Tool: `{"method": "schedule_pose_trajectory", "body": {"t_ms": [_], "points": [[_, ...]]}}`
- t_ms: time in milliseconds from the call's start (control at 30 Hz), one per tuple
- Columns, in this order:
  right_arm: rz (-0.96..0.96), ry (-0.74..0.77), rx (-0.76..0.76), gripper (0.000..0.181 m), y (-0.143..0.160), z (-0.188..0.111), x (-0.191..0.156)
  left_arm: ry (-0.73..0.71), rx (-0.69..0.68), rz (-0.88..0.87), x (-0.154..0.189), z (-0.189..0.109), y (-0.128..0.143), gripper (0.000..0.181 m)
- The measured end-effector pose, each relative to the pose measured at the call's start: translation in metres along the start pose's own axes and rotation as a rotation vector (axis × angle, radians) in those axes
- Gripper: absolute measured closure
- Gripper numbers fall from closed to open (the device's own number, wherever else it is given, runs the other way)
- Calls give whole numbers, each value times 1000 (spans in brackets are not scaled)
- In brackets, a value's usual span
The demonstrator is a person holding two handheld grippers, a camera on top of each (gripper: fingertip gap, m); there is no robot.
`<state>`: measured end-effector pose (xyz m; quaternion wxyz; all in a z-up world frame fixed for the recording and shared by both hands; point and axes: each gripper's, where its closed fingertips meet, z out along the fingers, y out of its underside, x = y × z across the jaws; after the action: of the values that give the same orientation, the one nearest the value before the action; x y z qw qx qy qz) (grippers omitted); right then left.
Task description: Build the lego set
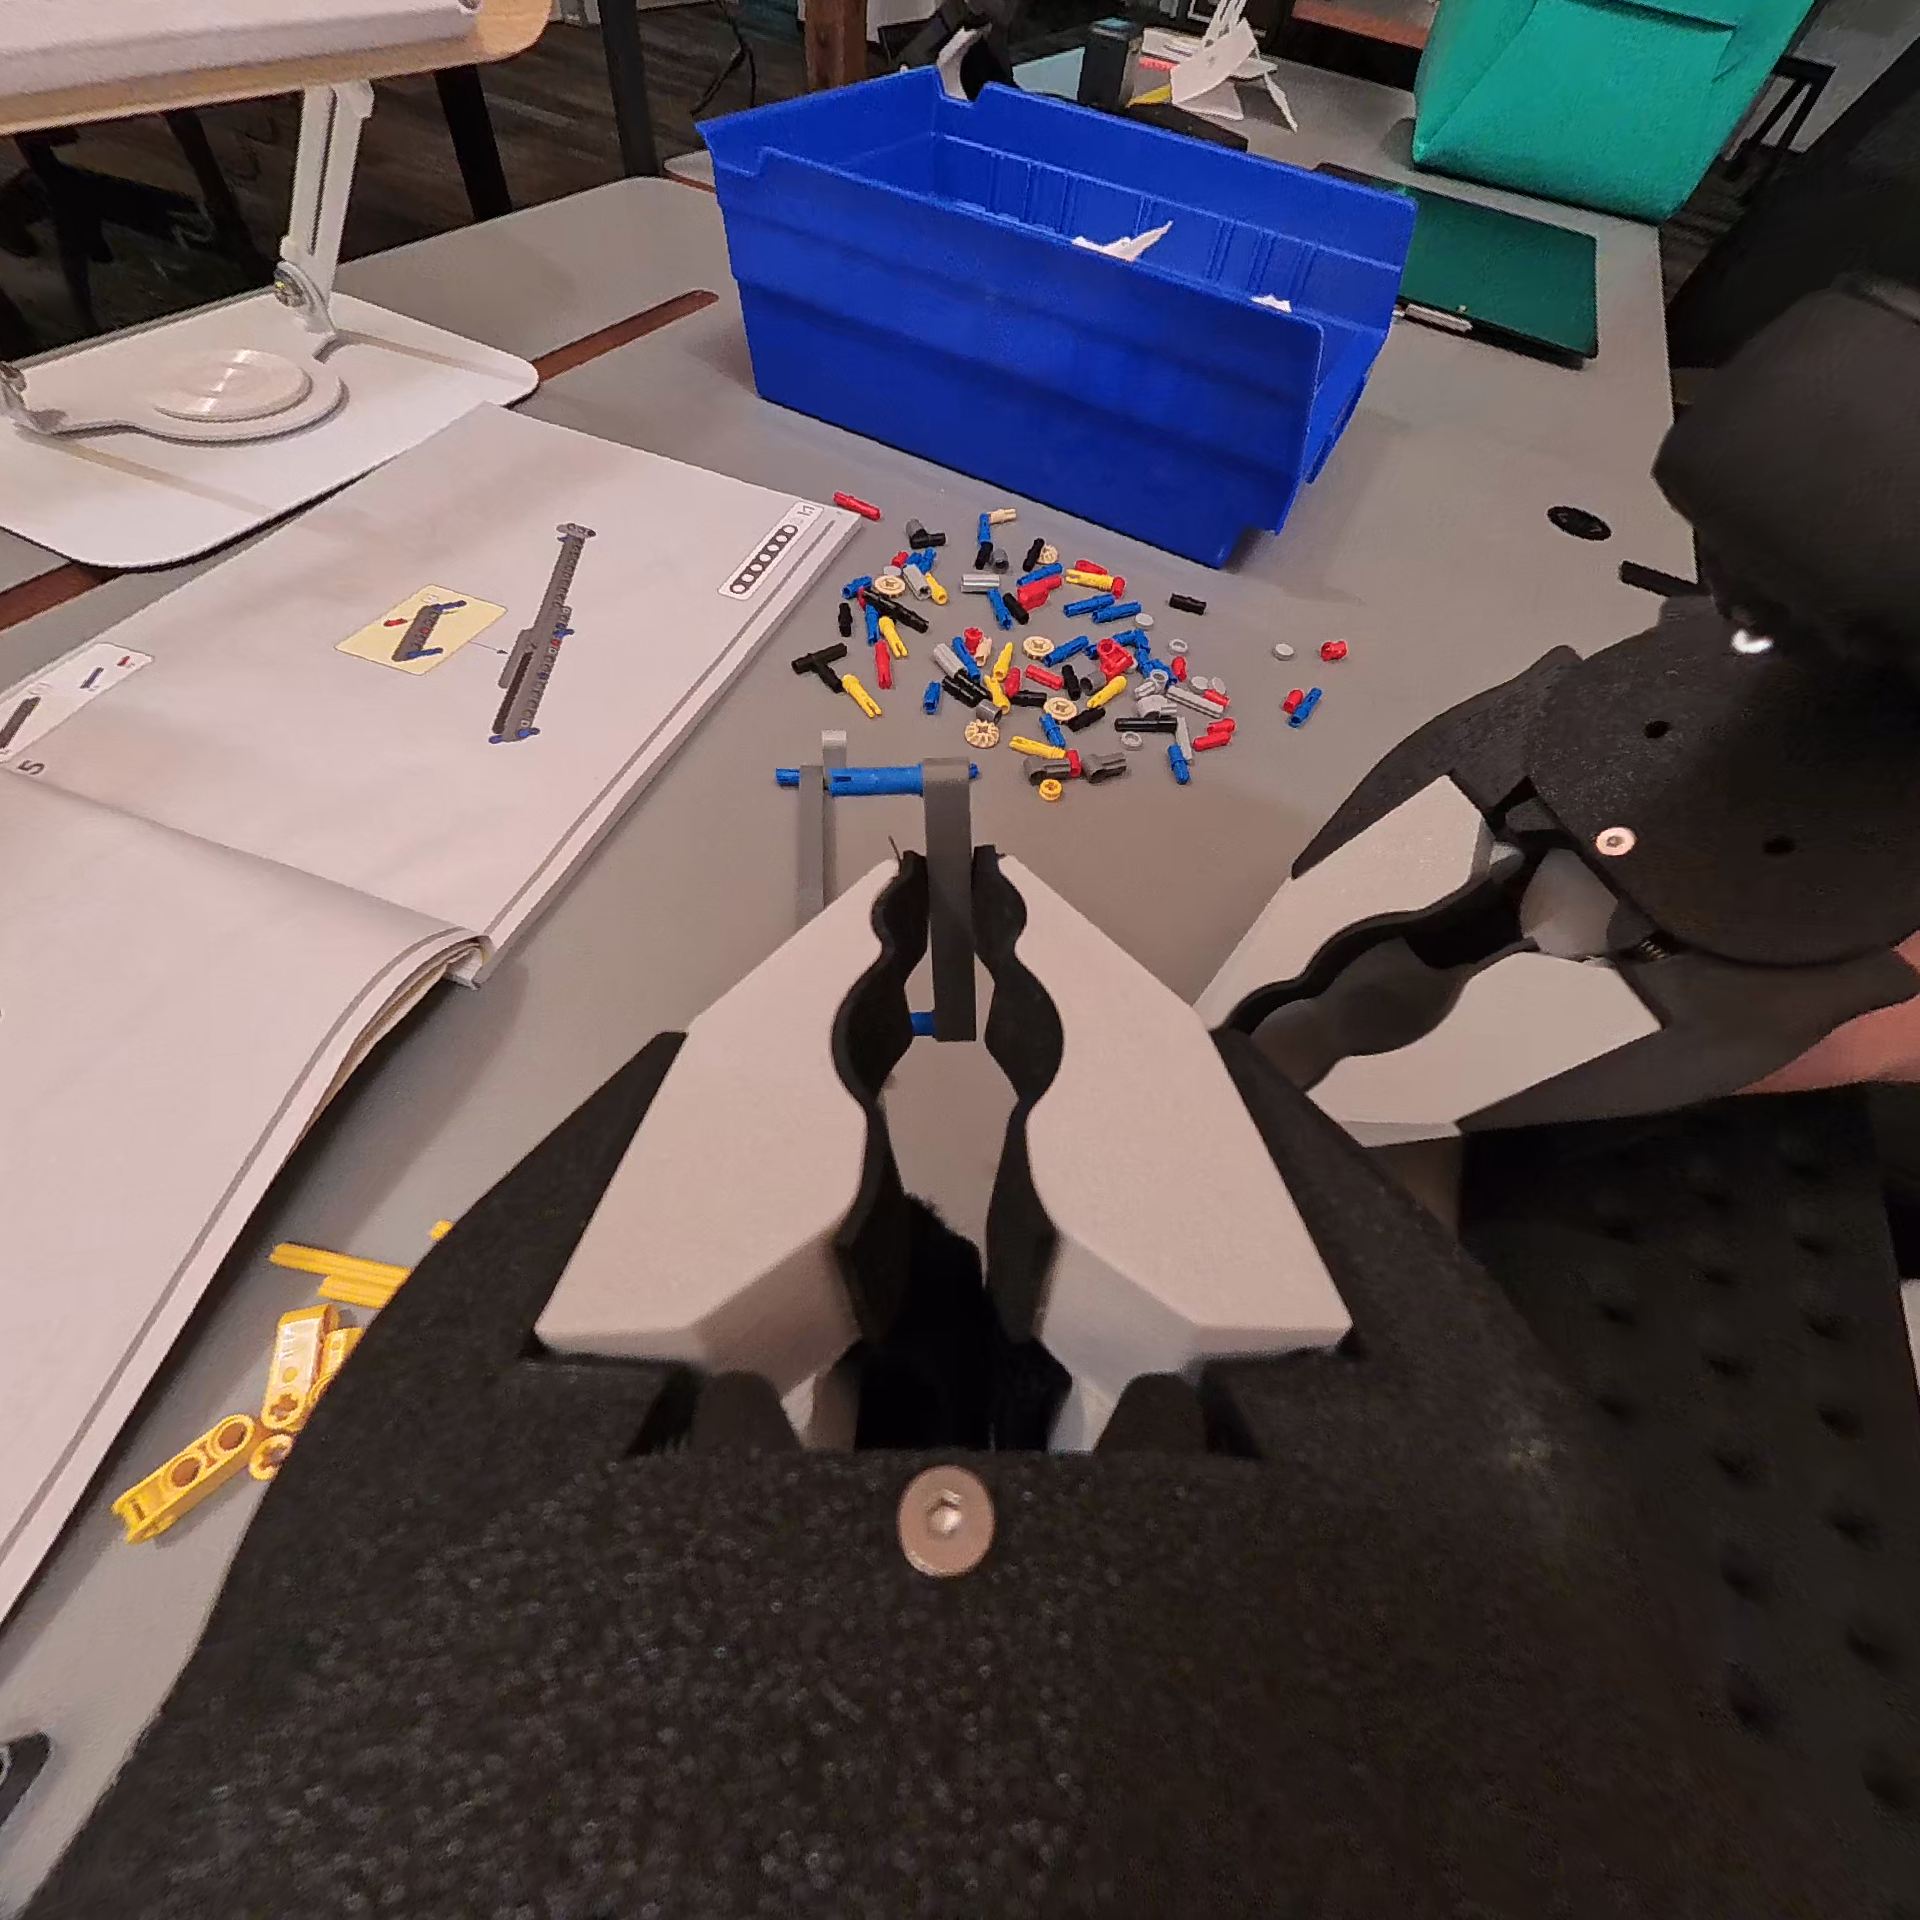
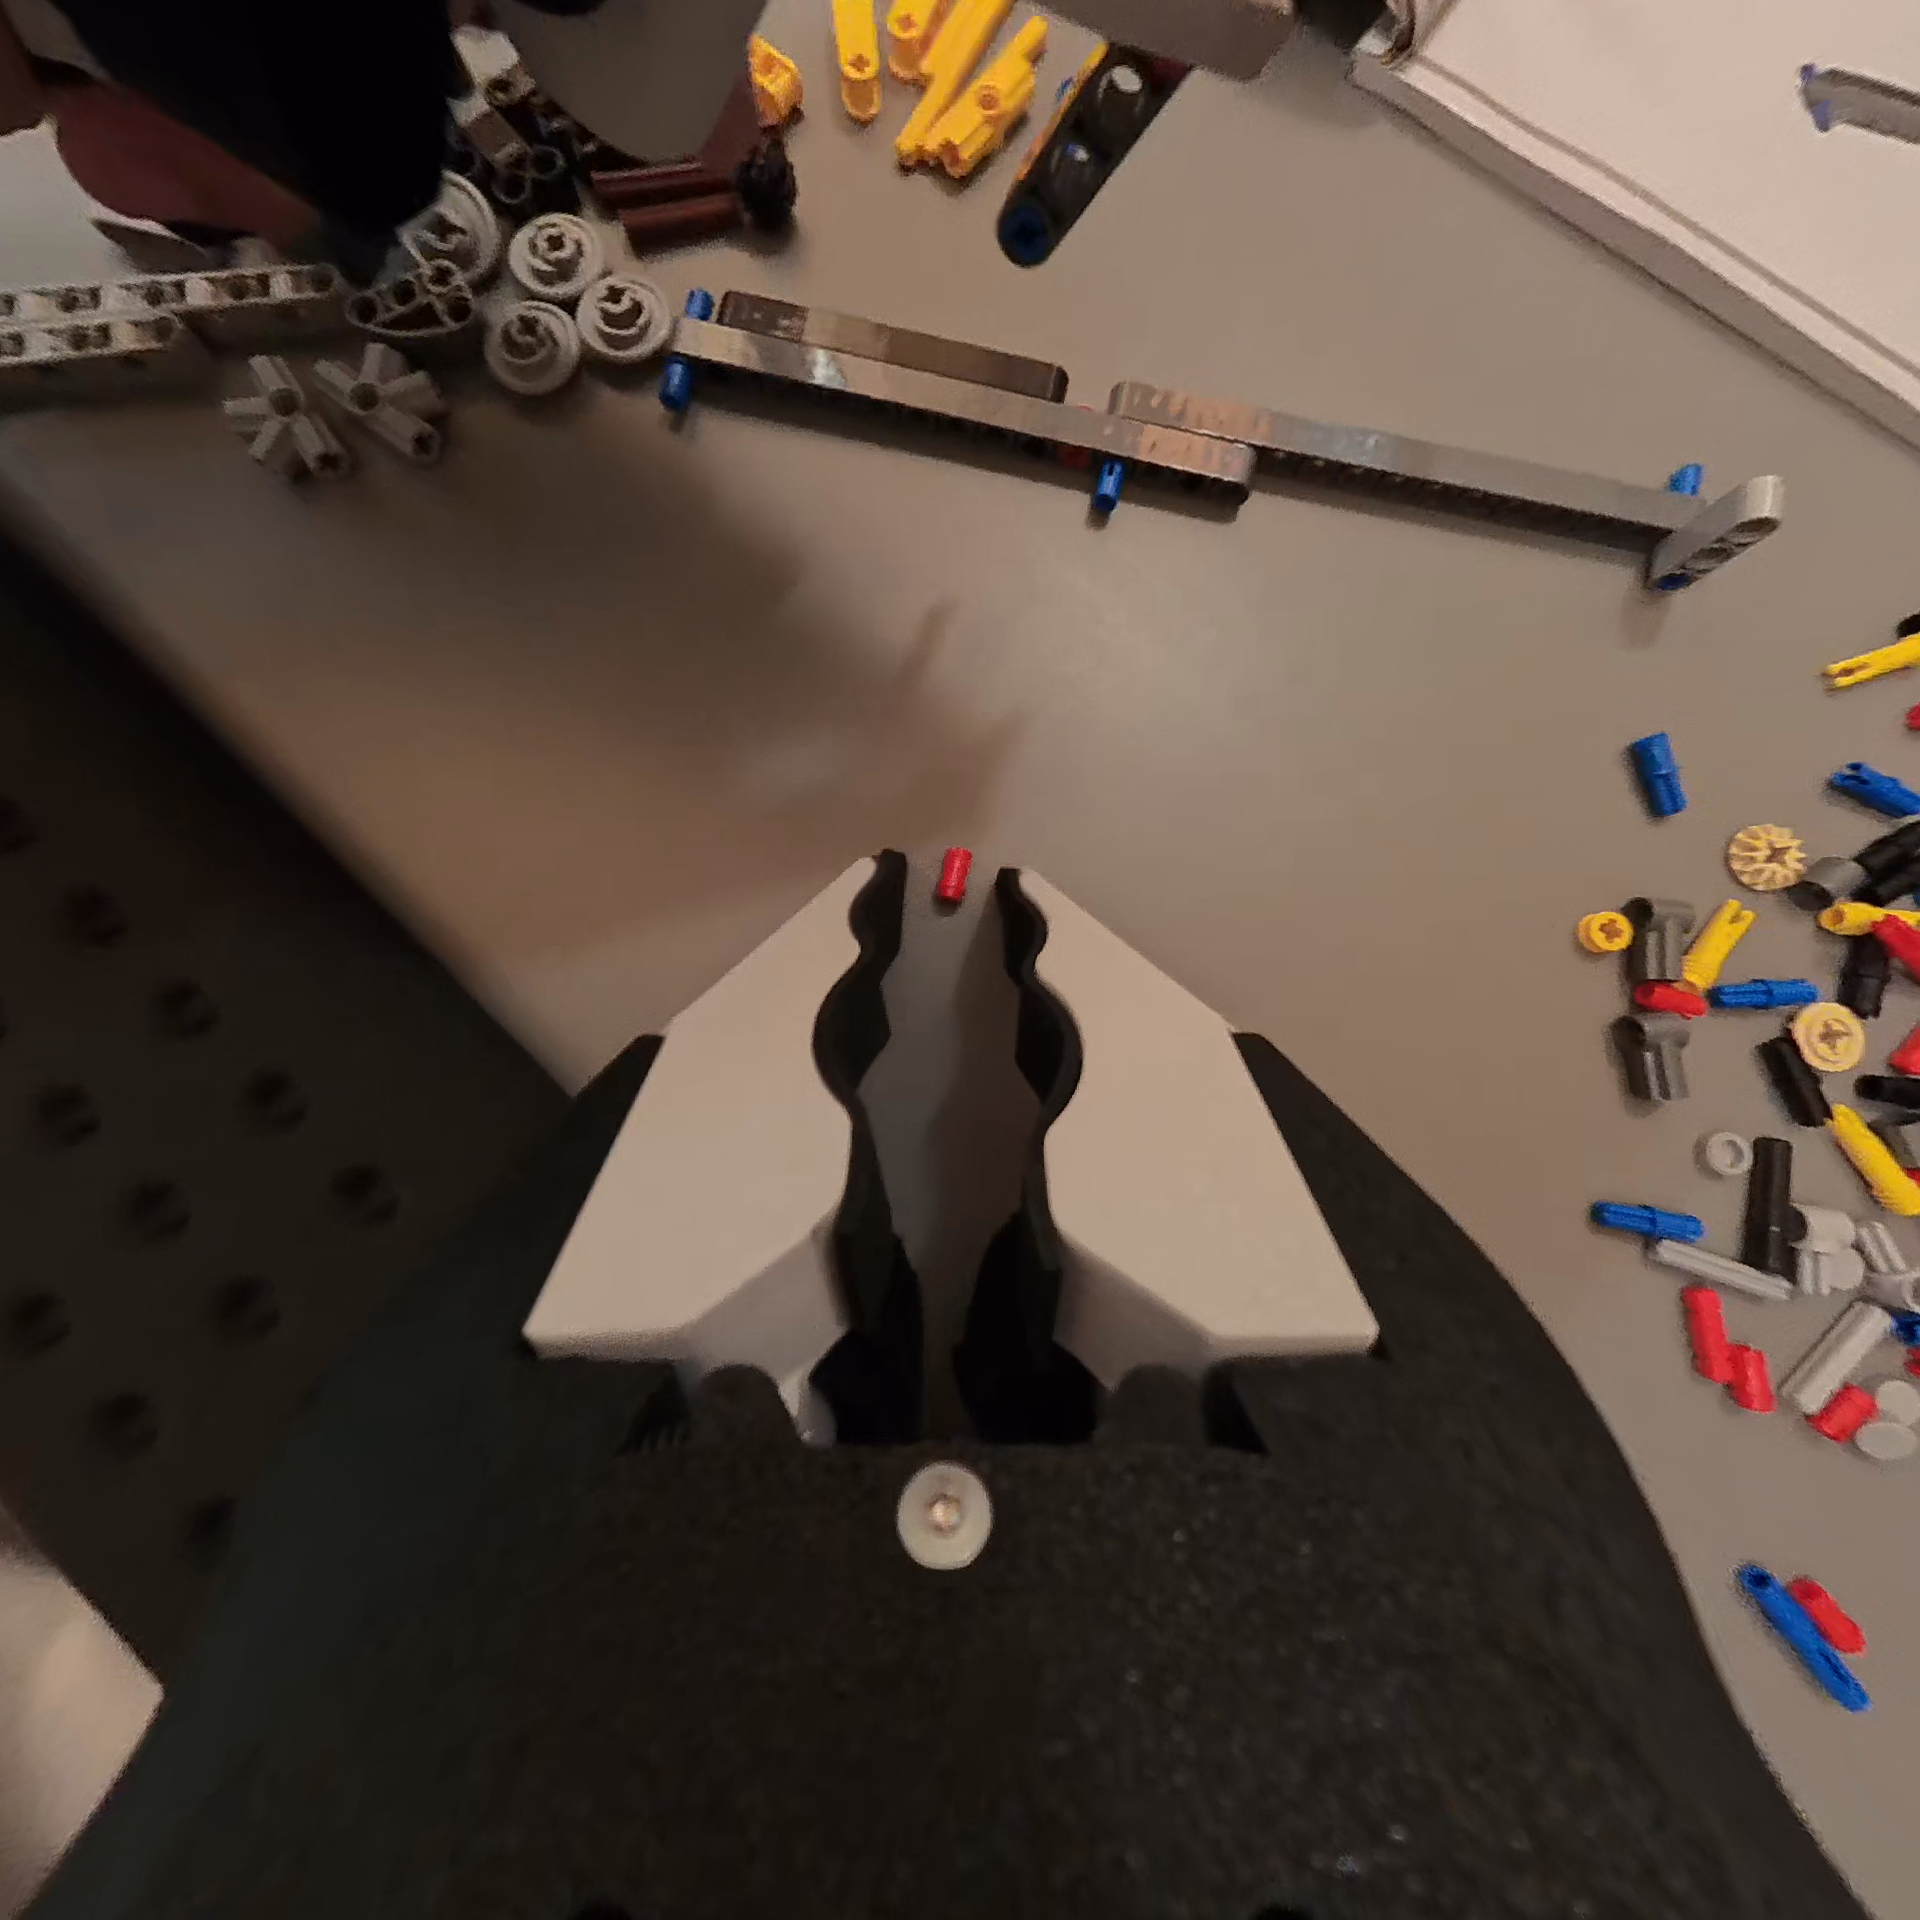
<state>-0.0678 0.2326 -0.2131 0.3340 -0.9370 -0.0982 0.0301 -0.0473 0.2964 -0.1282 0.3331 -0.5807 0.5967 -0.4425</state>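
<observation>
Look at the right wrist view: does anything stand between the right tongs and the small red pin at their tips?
Nothing visible does. The red pin lies on bare grey table right at the mouth of the open right tongs, apart from both fingertips.

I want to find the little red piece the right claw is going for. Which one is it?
Find the long grey beam assembly lying across the grey table. On the bare patch nearer the camera, right at the tips of the open right gripper, sits one tiny red pin. It is all alone, while the other red pins lie mixed into the colourful pile off to the side.
</observation>
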Motion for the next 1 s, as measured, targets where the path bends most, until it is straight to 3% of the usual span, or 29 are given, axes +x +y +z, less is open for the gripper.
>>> {"method": "schedule_pose_trajectory", "body": {"t_ms": [167,767,867,1000], "points": [[-11,-29,14,174,1,0,-3,-2,-2,2,-1,0,1,174],[2,18,13,177,-1,2,4,-2,8,27,0,0,-1,174],[52,-9,125,178,-20,-10,14,-2,41,58,0,-2,-5,174],[179,-215,347,178,-74,-55,16,8,116,138,8,-7,-18,174]]}}
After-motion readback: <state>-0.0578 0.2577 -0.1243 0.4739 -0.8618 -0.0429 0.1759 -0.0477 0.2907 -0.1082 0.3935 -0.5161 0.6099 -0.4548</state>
